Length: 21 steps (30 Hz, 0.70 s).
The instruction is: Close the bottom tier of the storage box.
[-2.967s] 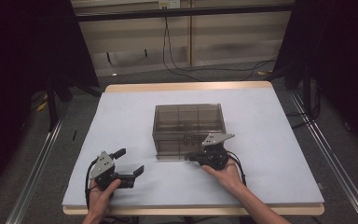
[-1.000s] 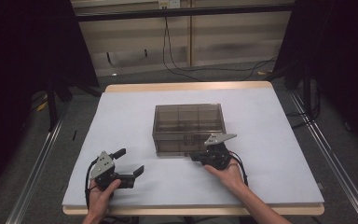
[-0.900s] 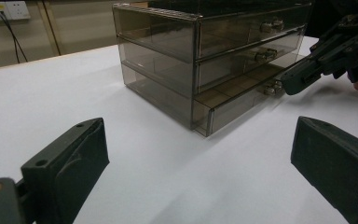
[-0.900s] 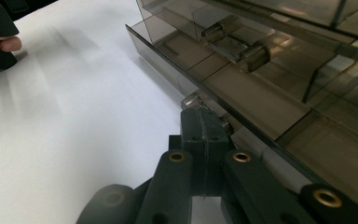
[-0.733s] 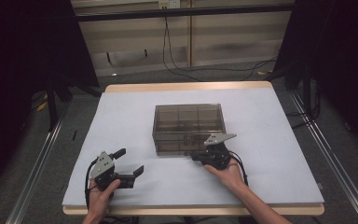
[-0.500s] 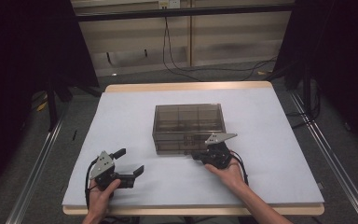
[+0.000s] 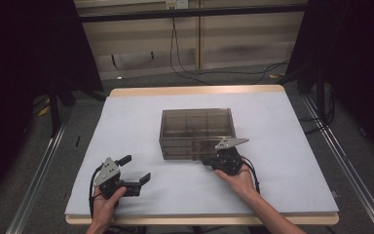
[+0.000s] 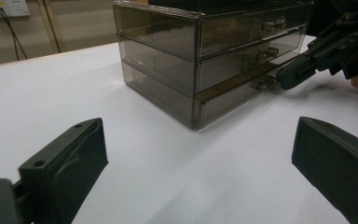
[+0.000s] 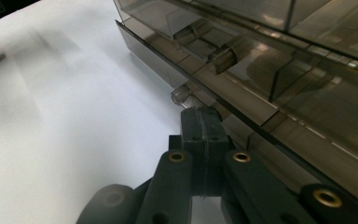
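- One smoked-plastic drawer cabinet [image 7: 197, 132], sitting mid-table [image 7: 282, 146]; three drawers, each bearing one small knob.
- My right gripper [image 9: 200, 122]: jaws pressing fully together, nothing between them, tips resting just beside the bottom drawer's knob [image 9: 181, 94].
- My left gripper [image 7: 135, 169]: jaws standing wide, holding nothing, well apart from the cabinet.
- Risk, I am judging: closed tips sliding off the knob, or the light cabinet skidding with no other hand bracing it.

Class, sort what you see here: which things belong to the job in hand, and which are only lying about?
In the job:
smoky drawer cabinet
bottom drawer, slightly out
its knob
right gripper, shut, at that drawer
left gripper, open, resting apart

Just about:
white table cover
cables on the floor
wall socket
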Available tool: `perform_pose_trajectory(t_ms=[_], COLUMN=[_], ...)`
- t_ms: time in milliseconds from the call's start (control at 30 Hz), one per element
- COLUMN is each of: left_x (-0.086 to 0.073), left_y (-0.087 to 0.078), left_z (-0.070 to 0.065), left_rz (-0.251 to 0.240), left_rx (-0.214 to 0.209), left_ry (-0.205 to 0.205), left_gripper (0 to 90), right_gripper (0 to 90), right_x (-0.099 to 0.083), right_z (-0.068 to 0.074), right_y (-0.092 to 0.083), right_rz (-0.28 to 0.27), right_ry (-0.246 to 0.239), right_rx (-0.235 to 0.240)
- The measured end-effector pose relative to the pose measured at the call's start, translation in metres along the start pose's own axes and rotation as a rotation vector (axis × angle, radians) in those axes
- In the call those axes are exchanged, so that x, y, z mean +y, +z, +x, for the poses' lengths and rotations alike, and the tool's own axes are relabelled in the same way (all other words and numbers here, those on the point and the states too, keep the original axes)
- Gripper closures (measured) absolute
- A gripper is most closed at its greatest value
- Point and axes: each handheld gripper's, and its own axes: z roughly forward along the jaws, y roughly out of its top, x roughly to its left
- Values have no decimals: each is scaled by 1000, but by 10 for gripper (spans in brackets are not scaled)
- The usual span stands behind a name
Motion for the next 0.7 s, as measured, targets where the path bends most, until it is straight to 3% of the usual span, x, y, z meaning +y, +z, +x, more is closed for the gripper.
perform_pose_trajectory(t_ms=[367, 400, 600, 700], left_x=[0, 0, 0, 1], left_y=[1, 0, 1, 1], left_z=[-2, 0, -1, -2], left_rz=[-11, 5, 9, 11], left_rx=[4, -1, -2, 7], left_ry=[-15, 8, -3, 17], left_gripper=[26, 26, 27, 28], right_gripper=[900, 900, 900, 900], right_x=[1, 1, 2, 2], right_z=[-4, -4, -6, -6], right_y=[1, 1, 0, 0], right_rz=[-8, -9, -18, -22], right_ry=[7, 4, 9, 14], right_rx=[-3, -4, -13, -15])
